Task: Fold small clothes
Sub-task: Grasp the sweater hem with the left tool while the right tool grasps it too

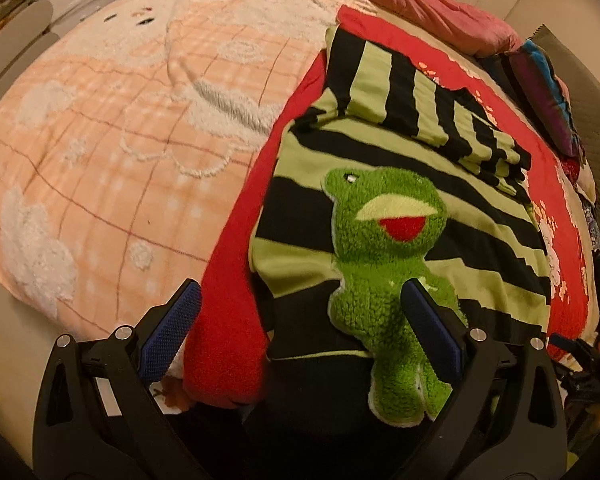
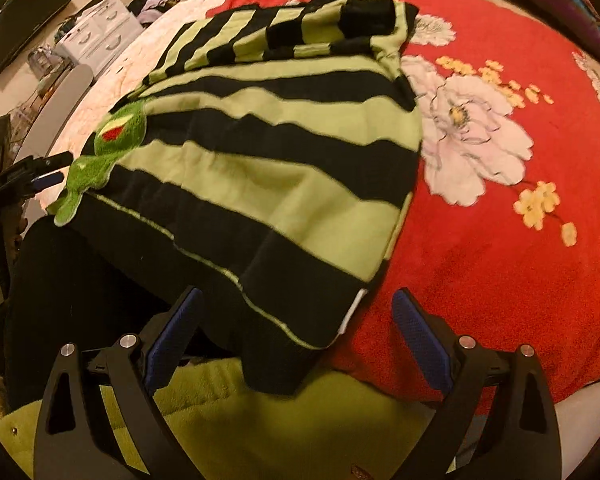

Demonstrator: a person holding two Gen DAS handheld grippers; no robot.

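Note:
A small green-and-black striped sweater [image 1: 380,160] with a fuzzy green frog patch [image 1: 384,240] lies flat on a red flowered blanket [image 1: 228,280], one sleeve folded across its top. It also shows in the right wrist view [image 2: 268,152], its black hem hanging over the bed's near edge. My left gripper [image 1: 300,312] is open, its jaws straddling the hem near the frog. My right gripper [image 2: 296,320] is open over the hem's right corner. The left gripper [image 2: 40,172] shows at the far left of the right wrist view.
A peach checked blanket [image 1: 120,140] covers the bed's left part. A pink quilt [image 1: 420,4] and dark clothes [image 1: 548,92] lie at the far side. White drawers [image 2: 100,28] stand beyond the bed. A green cushion [image 2: 260,420] sits below the hem.

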